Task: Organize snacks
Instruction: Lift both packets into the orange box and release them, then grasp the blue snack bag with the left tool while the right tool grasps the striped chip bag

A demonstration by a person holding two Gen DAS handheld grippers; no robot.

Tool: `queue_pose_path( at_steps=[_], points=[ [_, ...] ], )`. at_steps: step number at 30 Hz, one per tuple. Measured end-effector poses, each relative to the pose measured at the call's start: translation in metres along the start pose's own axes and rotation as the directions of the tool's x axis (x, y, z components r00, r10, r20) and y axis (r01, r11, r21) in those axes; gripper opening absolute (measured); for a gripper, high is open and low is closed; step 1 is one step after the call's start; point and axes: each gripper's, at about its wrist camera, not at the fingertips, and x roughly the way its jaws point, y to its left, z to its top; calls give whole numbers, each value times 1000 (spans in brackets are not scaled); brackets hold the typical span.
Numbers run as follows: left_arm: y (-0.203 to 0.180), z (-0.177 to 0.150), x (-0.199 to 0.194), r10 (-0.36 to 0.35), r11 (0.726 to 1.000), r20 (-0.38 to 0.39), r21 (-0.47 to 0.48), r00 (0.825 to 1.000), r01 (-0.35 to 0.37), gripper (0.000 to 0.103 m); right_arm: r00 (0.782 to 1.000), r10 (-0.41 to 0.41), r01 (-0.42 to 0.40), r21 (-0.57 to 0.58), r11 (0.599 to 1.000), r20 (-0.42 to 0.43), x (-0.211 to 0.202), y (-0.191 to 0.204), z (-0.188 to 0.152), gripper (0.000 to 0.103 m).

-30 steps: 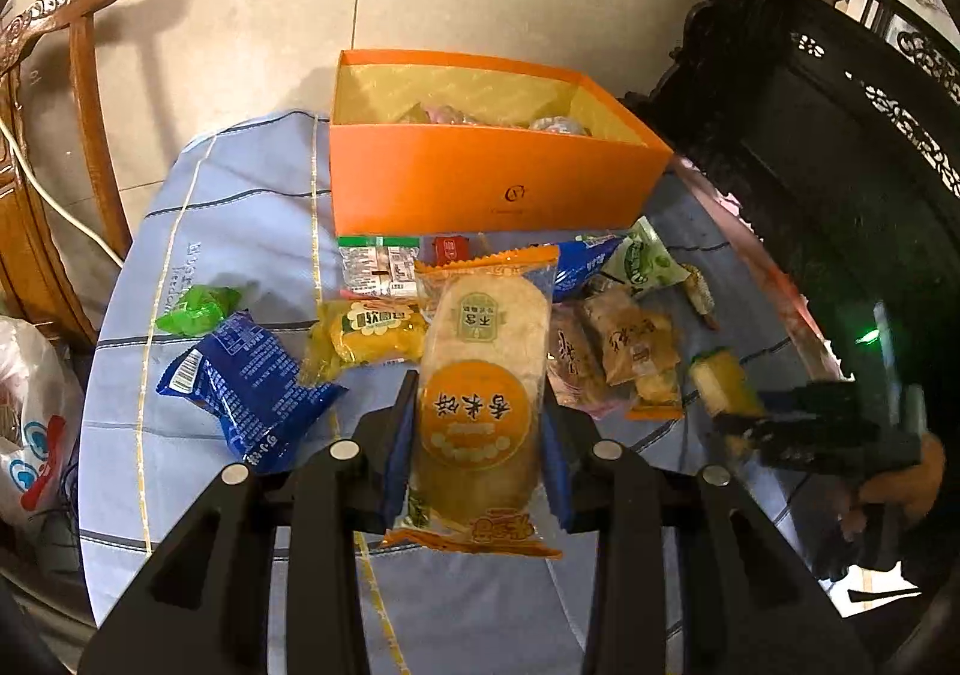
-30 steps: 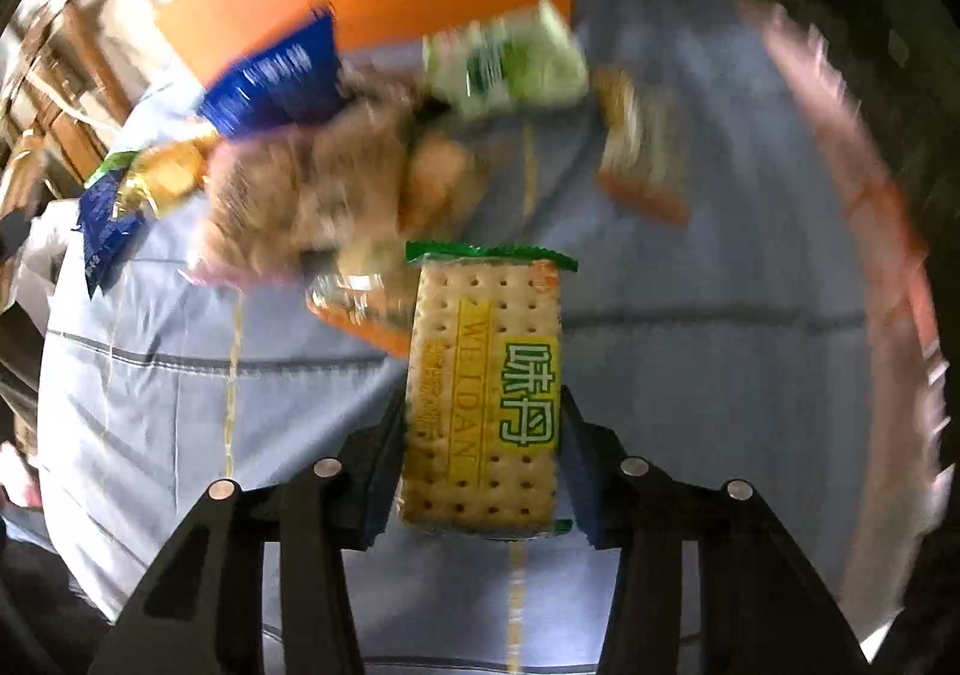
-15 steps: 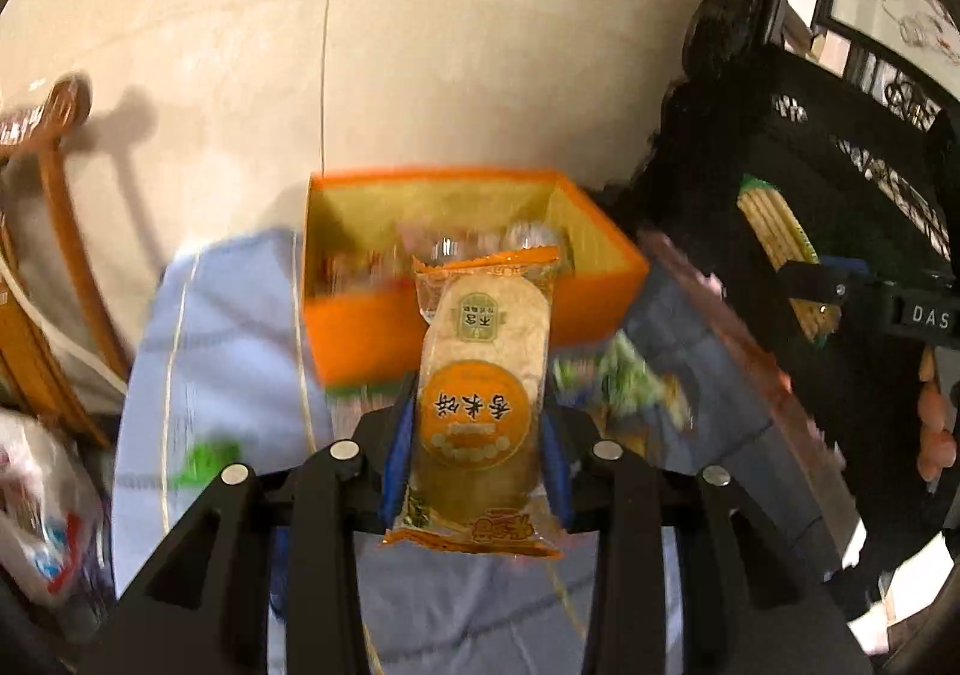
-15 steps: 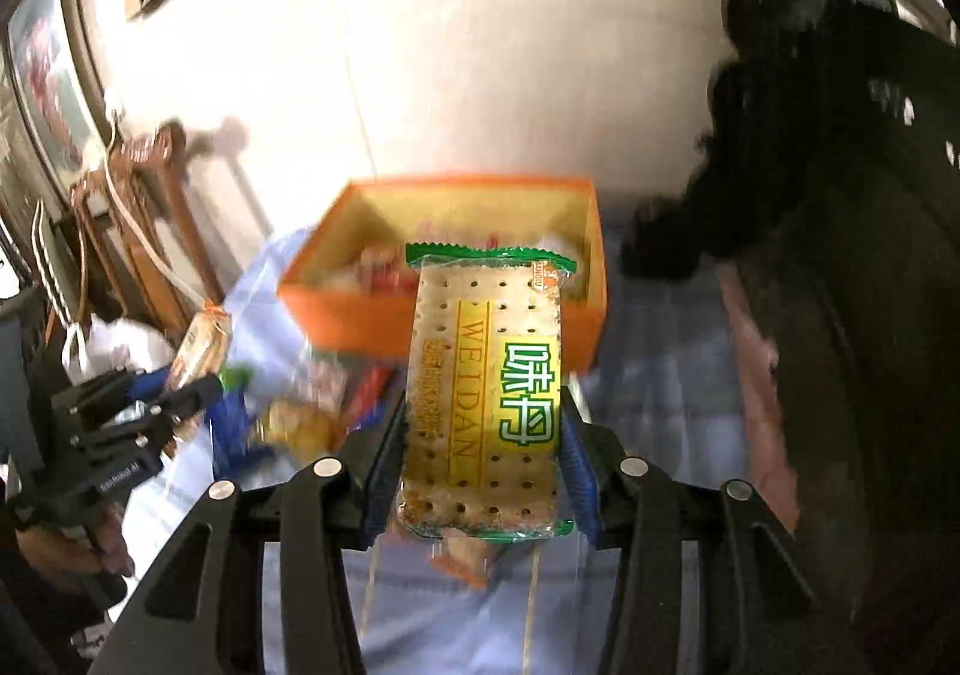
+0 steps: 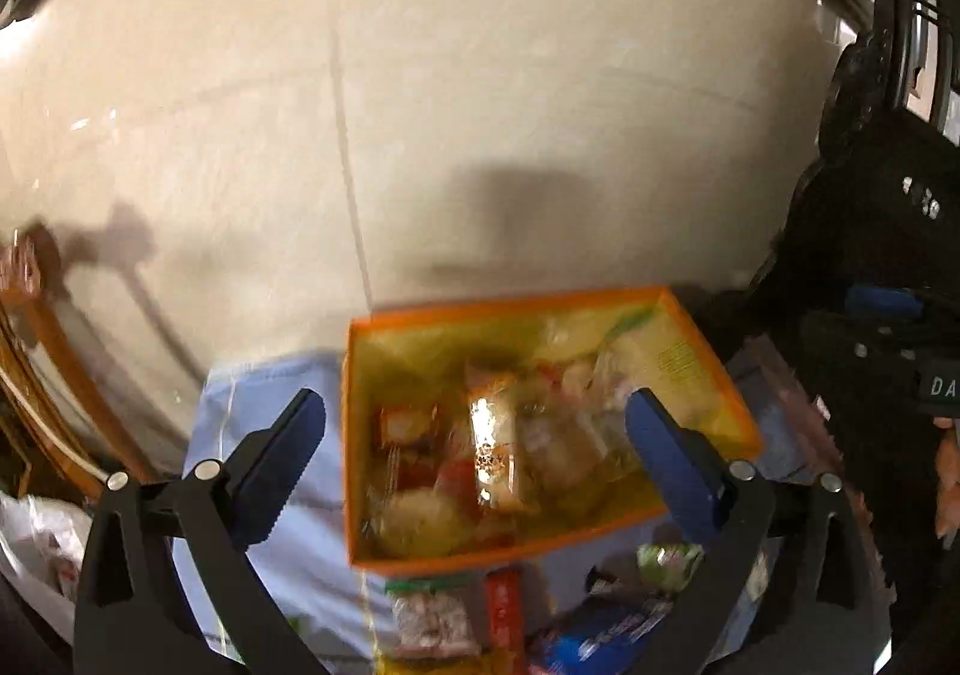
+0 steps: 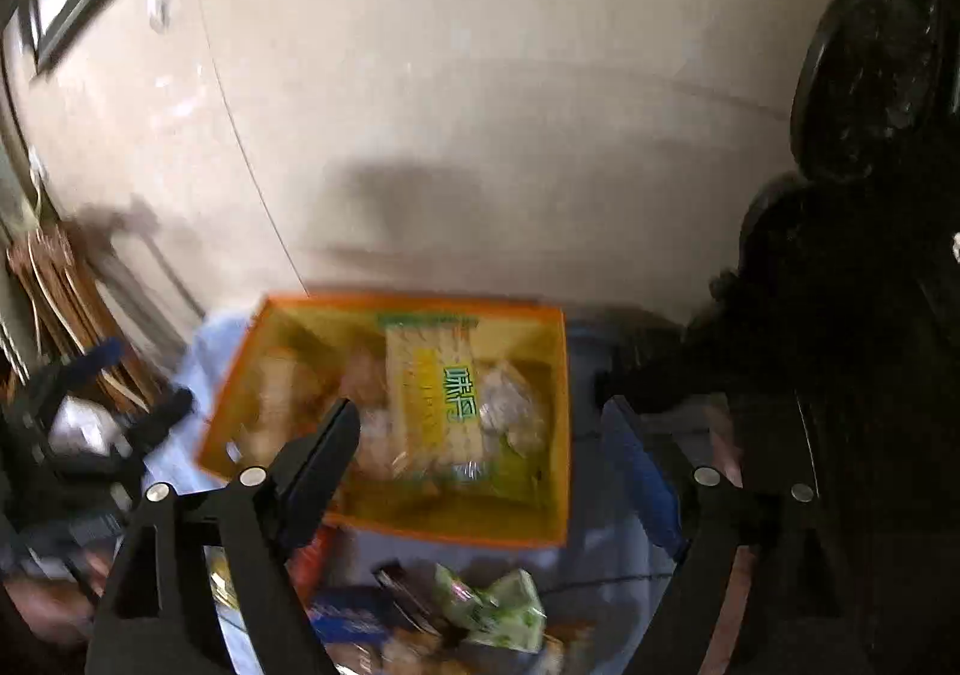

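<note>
Snacks are what you are gathering, and most of this load is now inside the orange box (image 5: 708, 351), which sits on the blue tablecloth (image 5: 264, 423) toward the far edge of the table. You are at the release step: the left gripper (image 5: 474, 429) hangs above the box with its jaws spread wide, having just been opening, and nothing is between them; the orange rice-cracker packet (image 5: 495, 447) lies down among the other wrappers in the box. The right gripper (image 6: 480, 435) is in the same position over the box, its jaws also just opened and apart with nothing clamped, and the yellow cracker packet with the green top (image 6: 435, 393) lies in the box toward its far wall, blurred, so you cannot tell whether it has fully settled. Both drops look done. What remains is on the near side of the box: a green packet (image 6: 498, 609), a blue packet (image 6: 345, 621), a narrow red packet (image 5: 504, 609) and a clear packet with a green strip (image 5: 429, 615) lie loose on the cloth. The next move, as I judge it, calls for you to pull both grippers back toward the near side, keep the jaws apart, pick one loose packet for each hand, and come down over its narrow width so the pads close across it rather than along it
</note>
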Motion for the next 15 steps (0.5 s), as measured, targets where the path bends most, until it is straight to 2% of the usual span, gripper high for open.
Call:
queue_pose_path(
  at_steps=[3, 4, 6, 10, 12, 15],
  points=[
    [30, -55, -3, 19, 1000, -36, -18, 999, -19, 98, 997, -50, 49, -26, 998, -64, 20, -7, -47, 84],
    [37, -68, -4, 14, 999, -44, -36, 999, -15, 98, 993, -66, 65, -21, 998, -95, 29, -11, -72, 84],
    [65, -113, -11, 5, 993, -81, -116, 997, -15, 98, 985, -106, 106, -7, 994, -135, 41, -17, -110, 84],
    [107, -190, -20, 11, 973, -181, -226, 983, -52, 98, 963, -140, 168, 111, 980, -230, 58, -39, -195, 84],
    [113, -225, -21, 53, 974, -237, -201, 970, -102, 98, 947, -150, 187, 108, 976, -284, 68, -44, -221, 83],
    [114, -248, -14, 124, 975, -264, -148, 957, -167, 98, 932, -186, 220, 76, 973, -309, 75, -40, -236, 81]
  ],
)
